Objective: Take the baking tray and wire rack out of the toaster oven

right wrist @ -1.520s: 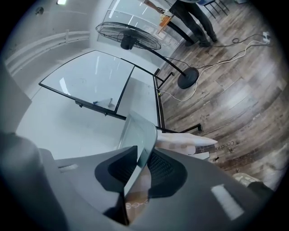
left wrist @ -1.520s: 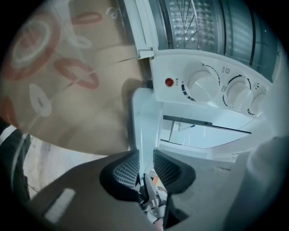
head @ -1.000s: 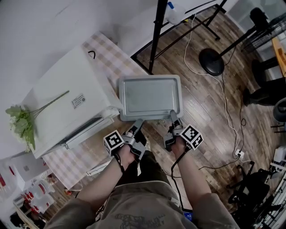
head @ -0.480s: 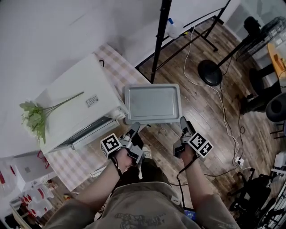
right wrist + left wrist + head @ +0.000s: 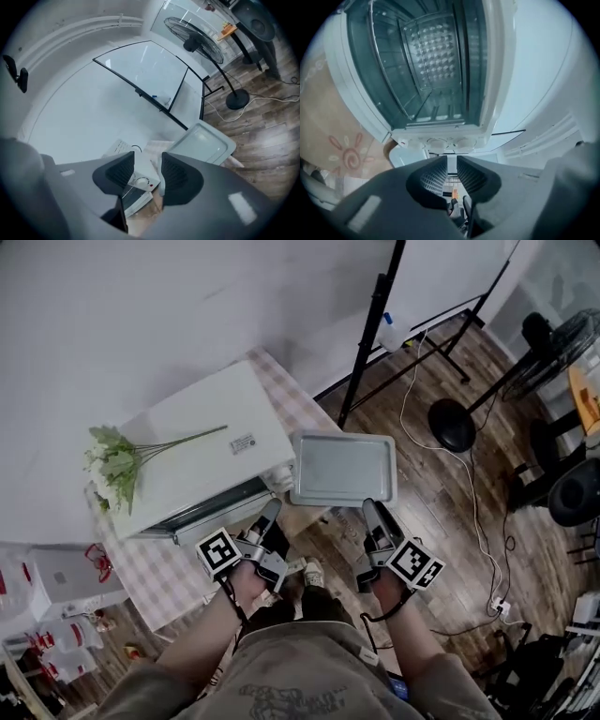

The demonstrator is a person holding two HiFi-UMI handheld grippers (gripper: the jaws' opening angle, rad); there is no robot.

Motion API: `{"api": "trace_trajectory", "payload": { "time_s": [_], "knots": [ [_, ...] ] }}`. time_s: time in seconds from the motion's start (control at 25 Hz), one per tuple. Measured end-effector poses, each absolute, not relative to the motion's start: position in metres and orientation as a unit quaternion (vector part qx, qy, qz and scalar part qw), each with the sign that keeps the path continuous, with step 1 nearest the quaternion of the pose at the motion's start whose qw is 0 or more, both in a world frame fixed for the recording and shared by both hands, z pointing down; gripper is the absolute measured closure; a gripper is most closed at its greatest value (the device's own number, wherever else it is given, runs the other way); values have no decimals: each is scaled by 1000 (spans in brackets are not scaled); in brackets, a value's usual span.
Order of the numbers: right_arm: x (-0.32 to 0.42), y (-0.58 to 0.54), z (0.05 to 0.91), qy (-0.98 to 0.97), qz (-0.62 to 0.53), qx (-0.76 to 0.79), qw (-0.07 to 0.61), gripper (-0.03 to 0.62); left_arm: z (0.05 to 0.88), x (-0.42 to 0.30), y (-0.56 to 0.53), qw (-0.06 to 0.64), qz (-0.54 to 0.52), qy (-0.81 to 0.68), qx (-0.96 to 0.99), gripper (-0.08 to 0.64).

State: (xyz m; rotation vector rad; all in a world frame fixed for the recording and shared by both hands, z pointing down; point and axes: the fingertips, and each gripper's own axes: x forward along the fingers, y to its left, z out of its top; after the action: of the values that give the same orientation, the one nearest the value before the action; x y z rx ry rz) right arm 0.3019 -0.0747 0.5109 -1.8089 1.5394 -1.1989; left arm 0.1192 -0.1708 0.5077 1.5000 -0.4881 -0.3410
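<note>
**Head view.** A white toaster oven stands on the table, which is covered with a checked cloth. A spray of artificial flowers lies on the oven's top. A small label is also there, its print too small to read. The baking tray lies flat at the table's corner, just beside the oven's front and outside it. Both hand-held grippers are clear of its near rim. Each one carries a cube with square black-and-white markers.

**Left gripper view.** The left hand-held gripper faces the open oven cavity. Its jaws stand a narrow slit apart and hold nothing. Whether the rods inside the cavity are the wire rack cannot be told.

**Right gripper view.** The right hand-held gripper has its jaws well apart. They have just been closing, with nothing between them. The tray and the oven's knobs lie beyond.
</note>
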Motion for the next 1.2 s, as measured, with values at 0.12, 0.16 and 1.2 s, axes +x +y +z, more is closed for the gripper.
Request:
{"api": "trace_trajectory", "payload": {
  "time_s": [0.12,0.16,1.2],
  "knots": [
    [263,-86,505,583,-453,-632,235,392,506,84,-174,683,-169,-246,666,497],
    [250,-90,505,589,-460,-622,234,395,504,72,-175,679,-177,-253,666,500],
    [93,-144,527,621,-572,-499,198,434,524,-159,-156,596,-341,-450,571,491]
  ]
}}
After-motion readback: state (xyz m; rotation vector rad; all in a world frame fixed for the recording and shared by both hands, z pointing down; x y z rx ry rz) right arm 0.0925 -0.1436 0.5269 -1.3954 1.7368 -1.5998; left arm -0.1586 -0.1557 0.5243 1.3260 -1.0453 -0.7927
